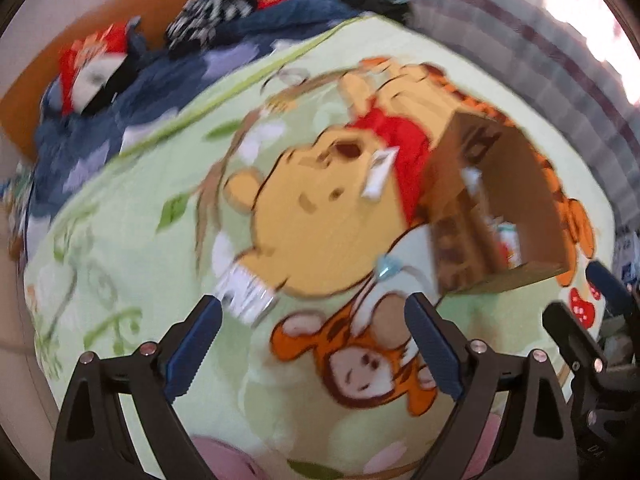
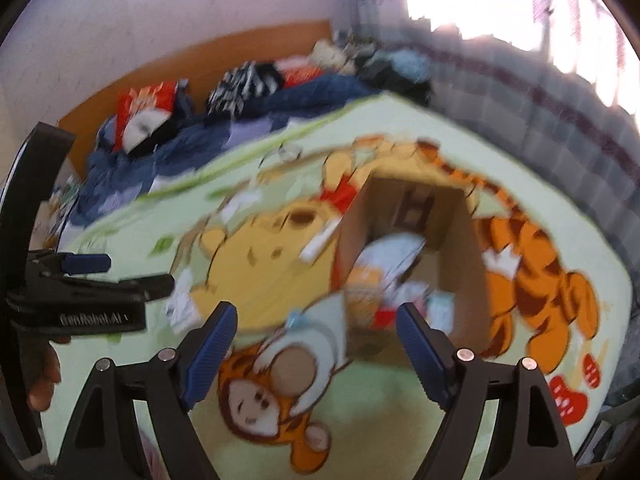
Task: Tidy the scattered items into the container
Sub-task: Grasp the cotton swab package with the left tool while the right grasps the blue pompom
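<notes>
A brown cardboard box (image 1: 532, 200) stands open on the cartoon blanket (image 1: 120, 264); in the right wrist view the box (image 2: 352, 236) holds several packets. Loose on the blanket lie a white striped packet (image 1: 246, 294), a white tube (image 1: 378, 178) and a small blue-green item (image 1: 386, 268). My left gripper (image 1: 314, 342) is open and empty, hovering just in front of the striped packet. My right gripper (image 2: 316, 340) is open and empty, in front of the box. The white packet (image 2: 182, 304) and tube (image 2: 322, 240) also show in the right wrist view. Both views are blurred.
A pile of dark blue bedding and clothes (image 1: 132, 92) with red packets (image 2: 146, 100) lies at the blanket's far side, against an orange headboard (image 2: 200, 52). A bright window (image 2: 500, 8) is at the far right. The other gripper (image 1: 592, 320) shows at right.
</notes>
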### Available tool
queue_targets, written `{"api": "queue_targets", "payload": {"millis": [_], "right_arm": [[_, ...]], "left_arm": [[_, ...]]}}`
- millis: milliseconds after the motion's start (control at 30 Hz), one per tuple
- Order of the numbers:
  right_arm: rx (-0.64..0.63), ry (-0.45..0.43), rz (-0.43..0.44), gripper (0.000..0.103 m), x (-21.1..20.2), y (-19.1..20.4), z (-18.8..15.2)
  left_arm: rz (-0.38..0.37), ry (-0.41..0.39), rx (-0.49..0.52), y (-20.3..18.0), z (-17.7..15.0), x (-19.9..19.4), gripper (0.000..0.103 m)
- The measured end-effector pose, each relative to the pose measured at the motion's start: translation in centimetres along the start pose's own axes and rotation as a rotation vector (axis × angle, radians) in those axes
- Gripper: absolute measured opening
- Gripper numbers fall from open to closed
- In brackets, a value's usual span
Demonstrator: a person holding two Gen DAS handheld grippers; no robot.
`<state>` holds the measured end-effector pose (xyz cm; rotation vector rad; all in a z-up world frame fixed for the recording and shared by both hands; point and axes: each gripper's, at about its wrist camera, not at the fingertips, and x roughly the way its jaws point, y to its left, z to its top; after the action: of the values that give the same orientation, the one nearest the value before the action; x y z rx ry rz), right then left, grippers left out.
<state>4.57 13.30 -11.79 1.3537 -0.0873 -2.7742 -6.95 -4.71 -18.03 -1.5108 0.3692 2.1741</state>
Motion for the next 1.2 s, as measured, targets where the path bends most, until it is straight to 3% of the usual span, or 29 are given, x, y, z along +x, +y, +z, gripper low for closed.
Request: {"api": "queue_targets", "payload": {"millis": [200,400,600,767,867,967,1067,1200], "right_arm": [[-0.068,0.174,0.066,0.084,6.7,3.2,-6.5],[-0.122,0.199,0.075,0.084,12.2,5.8,-10.2],[-0.120,0.171,0.035,0.084,16.3,6.2,-9.2],[-0.091,0.159,0.005,0.084,18.2,5.9,-7.7],[-0.114,0.156,-0.023,0.084,19.3,6.2,-7.0],[-0.158,0.145,-0.070,0.084,20.8,6.5,-6.2],[-0.147,0.154,-0.097,0.084,22.2,6.1,-5.7],[-0.101,0.169,-0.109,0.084,24.5,5.1,-5.0]], "left_arm": [[0.086,0.095,-0.057,4.7,-5.0,5.9,0.094],[0.126,0.131,-0.060,7.3,-6.9,12.7,0.094],[0.125,0.146,-0.003,7.8,-5.3,18.2,0.094],[0.053,0.180,-0.174,8.4,-3.8,20.1,0.094],[0.005,0.247,-0.296,8.7,-3.2,21.9,0.094],[0.007,0.285,-0.390,9.2,-3.0,23.5,0.094],[0.022,0.304,-0.448,10.0,-3.4,24.8,0.088],[0.013,0.292,-0.413,10.1,-3.6,24.7,0.075]]}}
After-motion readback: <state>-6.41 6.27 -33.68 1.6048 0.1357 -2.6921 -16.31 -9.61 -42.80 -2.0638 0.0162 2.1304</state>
